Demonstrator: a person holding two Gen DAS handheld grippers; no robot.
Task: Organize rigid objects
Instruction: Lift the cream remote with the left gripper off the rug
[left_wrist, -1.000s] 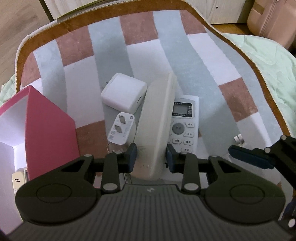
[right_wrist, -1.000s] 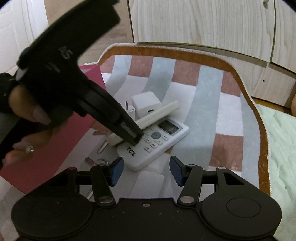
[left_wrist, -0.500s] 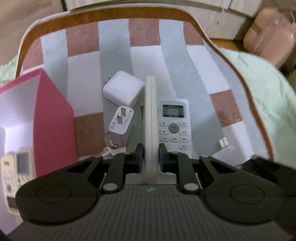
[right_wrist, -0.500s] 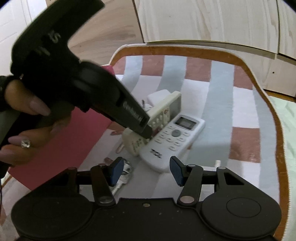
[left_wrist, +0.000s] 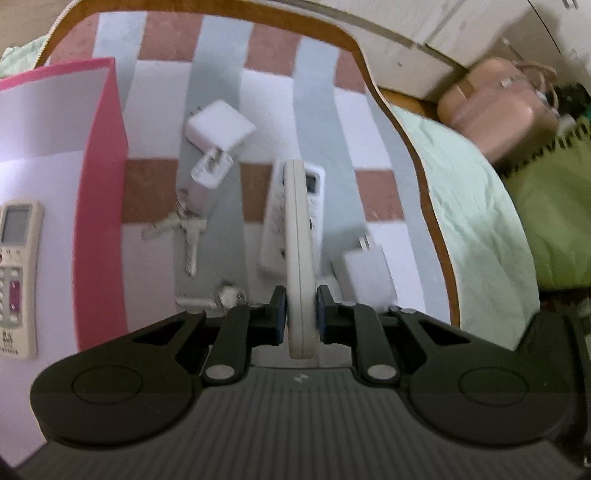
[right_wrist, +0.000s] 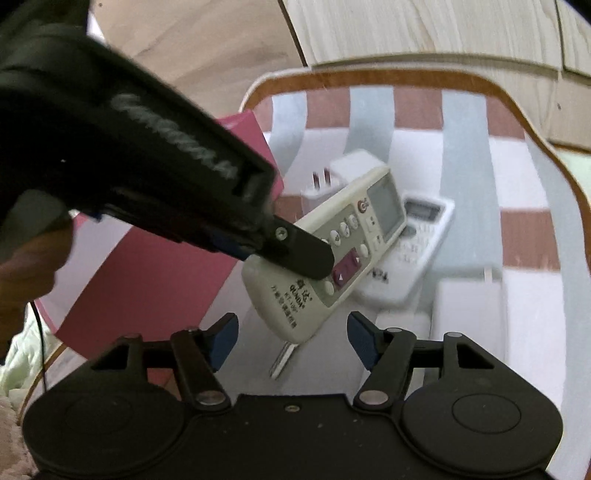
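1. The left hand-held gripper (left_wrist: 301, 314) is clamped on a cream remote control (left_wrist: 300, 258), its blue pads pressing the two broad faces near the lower end, so the remote stands on edge in the left wrist view.
2. In the right wrist view the same cream remote (right_wrist: 332, 251) hangs clear of the blanket, button face showing, with the black finger (right_wrist: 299, 254) of the left gripper lying across its keys.
3. The right hand-held gripper (right_wrist: 291, 338) holds nothing; its jaws are opening and stand apart, and the lower tip of the cream remote shows between them, farther off.
4. A white remote control (left_wrist: 314, 192) lies flat on the striped blanket (left_wrist: 221, 48), directly under the lifted cream one.
5. A large white charger block (left_wrist: 219, 129) sits further up the blanket, with a smaller white plug adapter (left_wrist: 210, 170) touching its near edge.
6. A bunch of keys (left_wrist: 184, 229) lies between the adapter and the left gripper.
7. Another white charger (left_wrist: 365, 269) rests just right of the white remote.
8. An open pink box (left_wrist: 99, 203) stands at the left edge; inside it lies a second cream remote (left_wrist: 16, 280), face up.
9. A pink case (left_wrist: 498, 110) sits beyond the blanket, at upper right.
10. A person's hand (right_wrist: 29, 269) grips the left gripper's handle.
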